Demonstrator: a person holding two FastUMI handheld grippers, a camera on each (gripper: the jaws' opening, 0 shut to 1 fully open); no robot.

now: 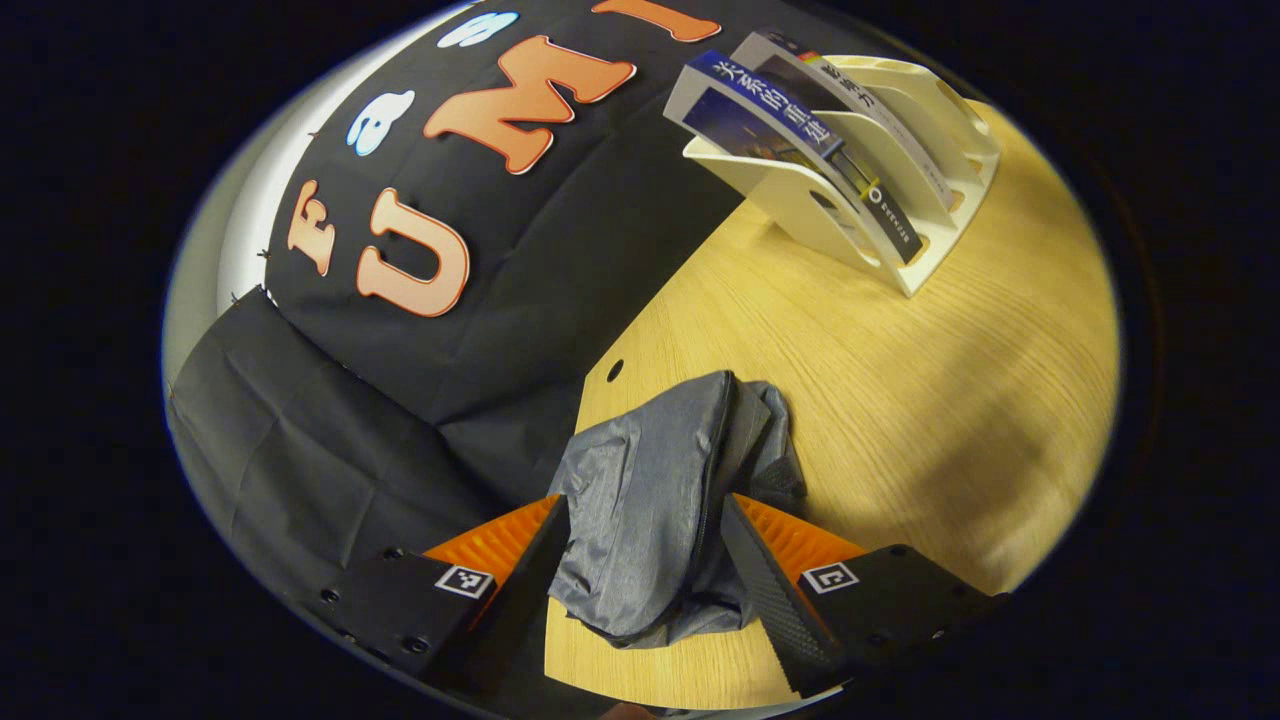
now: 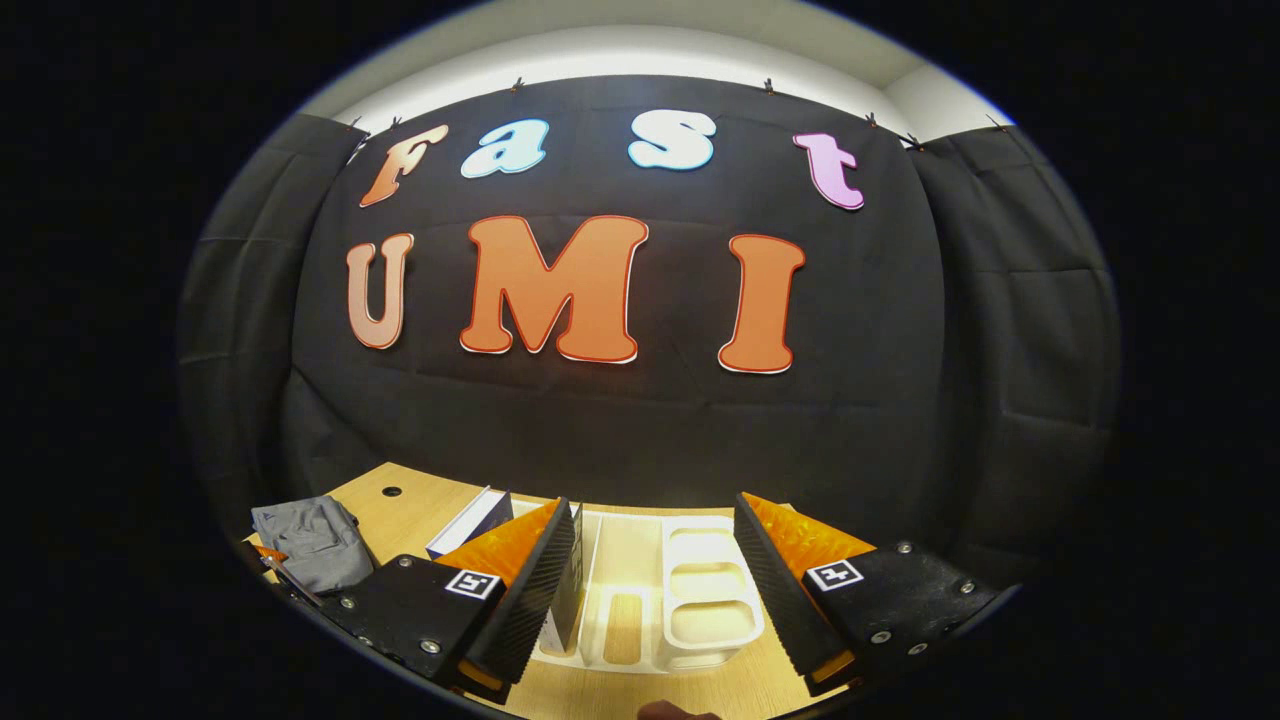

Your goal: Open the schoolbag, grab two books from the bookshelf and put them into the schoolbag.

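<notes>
The grey schoolbag [image 1: 650,480] lies crumpled on the wooden table, its fabric bunched between the wide-apart fingers of my left gripper [image 1: 645,560], which stands open around it. Far back on the table stands the white bookshelf rack [image 1: 900,200], holding a blue-spined book [image 1: 800,130] and a second book [image 1: 850,90] behind it, both leaning. In the right gripper view my right gripper [image 2: 650,590] is open just in front of the rack [image 2: 700,590], above its empty slots. One book [image 2: 470,520] shows left of the left finger. The bag [image 2: 315,540] lies far left.
The light wooden table [image 1: 950,400] has a small round hole [image 1: 614,370] near its back edge. Black cloth walls close the booth behind the table and to the sides. Bare tabletop stretches between the bag and the rack.
</notes>
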